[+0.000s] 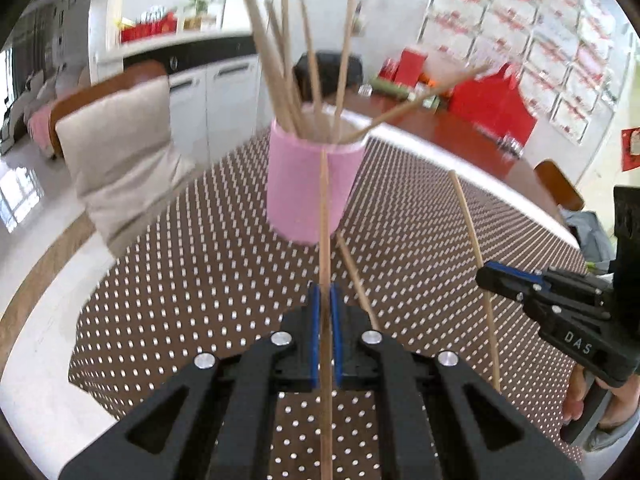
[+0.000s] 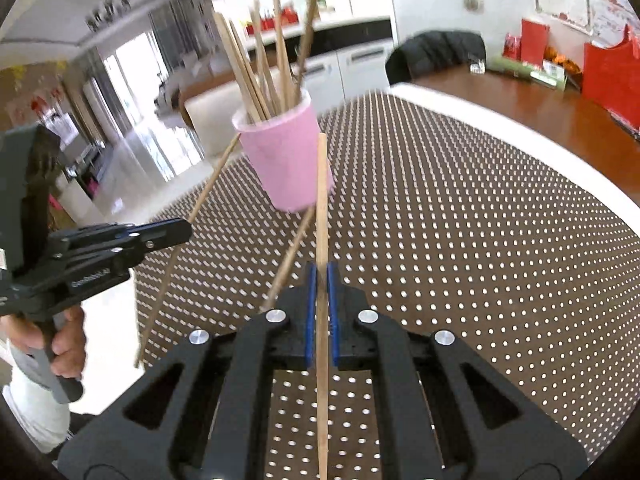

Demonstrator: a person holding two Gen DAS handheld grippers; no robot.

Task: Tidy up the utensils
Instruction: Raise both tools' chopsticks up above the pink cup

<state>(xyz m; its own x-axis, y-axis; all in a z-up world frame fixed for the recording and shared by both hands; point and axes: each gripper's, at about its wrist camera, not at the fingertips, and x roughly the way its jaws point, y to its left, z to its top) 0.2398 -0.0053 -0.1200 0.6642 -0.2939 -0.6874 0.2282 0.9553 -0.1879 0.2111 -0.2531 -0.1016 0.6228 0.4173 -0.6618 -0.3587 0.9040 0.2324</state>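
Observation:
A pink cup [image 1: 310, 184] with several wooden chopsticks [image 1: 280, 60] stands on the dotted brown mat [image 1: 180, 280]; it also shows in the right wrist view [image 2: 290, 156]. My left gripper [image 1: 325, 300] is shut on a chopstick [image 1: 324, 220] held upright in front of the cup. My right gripper [image 2: 321, 280] is shut on another chopstick [image 2: 321, 200]. Each gripper shows in the other's view, the right gripper [image 1: 486, 278] with its chopstick [image 1: 474, 240], the left gripper [image 2: 182, 230] with its chopstick [image 2: 188, 224]. One more chopstick [image 1: 356, 276] lies on the mat near the cup.
A cushioned chair [image 1: 116, 156] stands left of the table. A dark chair [image 2: 436, 54] and a wooden table [image 2: 540, 100] with red boxes [image 2: 608, 76] lie behind. White cabinets [image 1: 216, 92] line the back.

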